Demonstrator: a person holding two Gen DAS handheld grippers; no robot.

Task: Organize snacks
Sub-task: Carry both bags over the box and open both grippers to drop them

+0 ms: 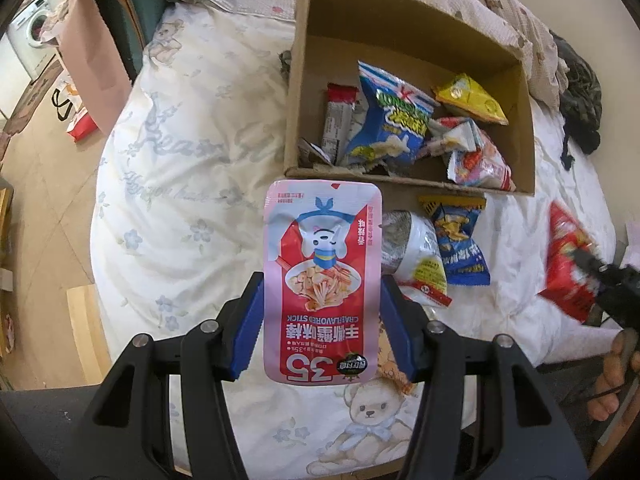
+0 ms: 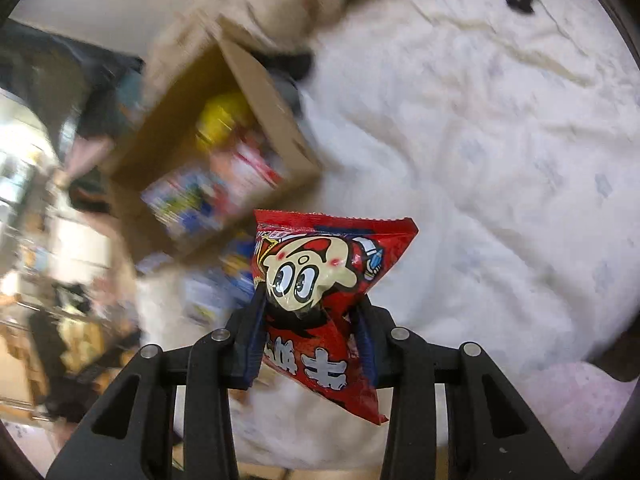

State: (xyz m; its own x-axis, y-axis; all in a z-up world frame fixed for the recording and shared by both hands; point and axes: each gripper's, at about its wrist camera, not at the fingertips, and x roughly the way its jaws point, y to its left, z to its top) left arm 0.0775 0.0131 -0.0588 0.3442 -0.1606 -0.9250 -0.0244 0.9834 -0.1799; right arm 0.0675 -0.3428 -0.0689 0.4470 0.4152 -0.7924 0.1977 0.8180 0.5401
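Snacks on bed | pink crab-stick pouch point(image 1: 322, 280) is clamped in left gripper point(image 1: 320, 320) | red snack bag point(image 2: 320, 300) is pinched in right gripper point(image 2: 314, 340) | cardboard box point(image 1: 528, 140) is part-filled

pink crab-stick pouch point(image 1: 322, 280) upright, red bag point(image 2: 324, 304) tilted

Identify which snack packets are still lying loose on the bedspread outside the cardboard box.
Two: the blue-and-yellow crimped packet and the white wrapped packet beside it, just below the brown cardboard box. Every other packet is boxed or gripped.

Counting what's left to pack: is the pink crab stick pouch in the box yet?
Out. The pink crab stick pouch is clamped in the left tongs, outside the cardboard box.
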